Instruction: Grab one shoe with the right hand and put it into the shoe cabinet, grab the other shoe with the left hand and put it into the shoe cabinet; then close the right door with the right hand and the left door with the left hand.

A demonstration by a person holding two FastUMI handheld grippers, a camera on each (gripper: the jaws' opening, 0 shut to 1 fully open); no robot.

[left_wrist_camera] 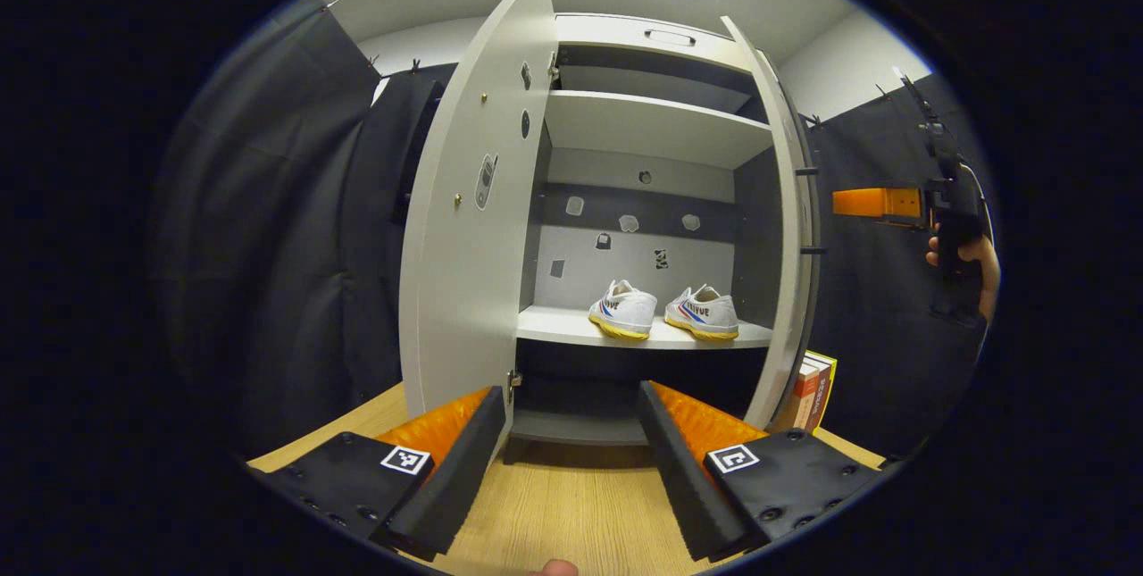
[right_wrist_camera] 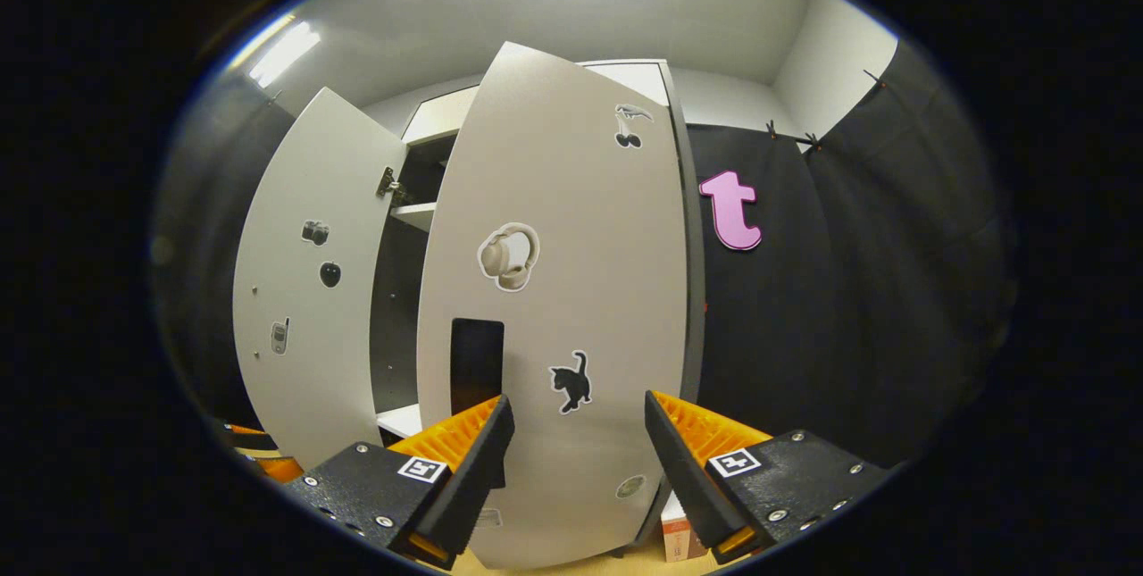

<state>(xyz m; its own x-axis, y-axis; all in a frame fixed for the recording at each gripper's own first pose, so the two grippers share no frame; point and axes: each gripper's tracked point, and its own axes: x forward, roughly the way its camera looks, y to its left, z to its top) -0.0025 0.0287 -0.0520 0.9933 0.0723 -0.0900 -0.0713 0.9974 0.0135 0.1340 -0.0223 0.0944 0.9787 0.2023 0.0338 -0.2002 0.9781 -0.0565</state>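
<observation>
1. Left gripper view puts us square before the open shoe cabinet [left_wrist_camera: 652,125], the left tongs [left_wrist_camera: 571,433] spread wide and holding nothing, low over the wooden counter [left_wrist_camera: 554,505].
2. Going left to right there, the left door [left_wrist_camera: 473,219] stands swung out toward us, then the left shoe [left_wrist_camera: 623,310] and right shoe [left_wrist_camera: 704,313] sit side by side on the middle shelf [left_wrist_camera: 571,326], toes toward us; we judge both shoes stowed and only the doors left to do.
3. The upper shelf looks bare; books [left_wrist_camera: 813,393] stand outside, by the right door's foot.
4. In the right gripper view the right tongs [right_wrist_camera: 576,442] gape empty, close before the right door [right_wrist_camera: 571,290] just beside its dark handle [right_wrist_camera: 475,366].
5. We should lay the tongs flat against the panel and push steadily until it seats, then swing the left door shut.
</observation>
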